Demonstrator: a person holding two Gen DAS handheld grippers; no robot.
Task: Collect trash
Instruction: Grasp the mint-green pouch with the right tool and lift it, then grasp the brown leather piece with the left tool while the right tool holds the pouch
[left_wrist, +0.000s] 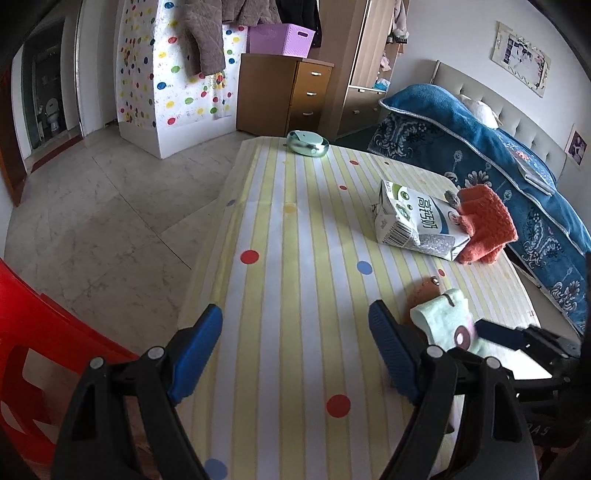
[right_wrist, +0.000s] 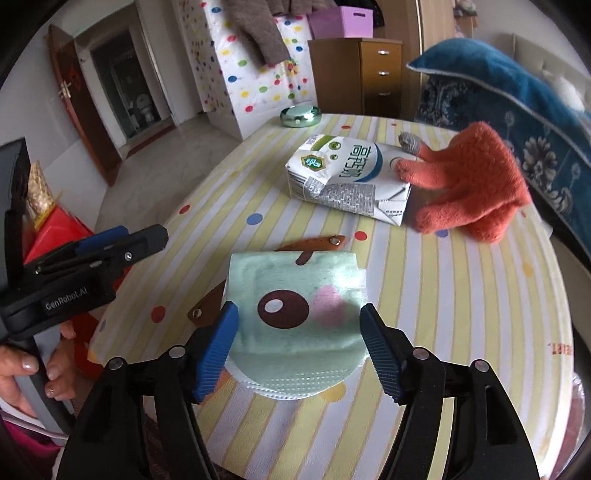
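A pale green tissue pack with a cartoon eye lies on the striped tablecloth, between the open jaws of my right gripper; whether the pads touch it I cannot tell. It also shows in the left wrist view. A white milk carton lies on its side farther back, also in the left wrist view. My left gripper is open and empty over the table's left part; it shows in the right wrist view.
An orange knit glove lies against the carton. A brown leather strap lies under the tissue pack. A green round tin stands at the far table edge. A red chair stands left, a blue-covered sofa right.
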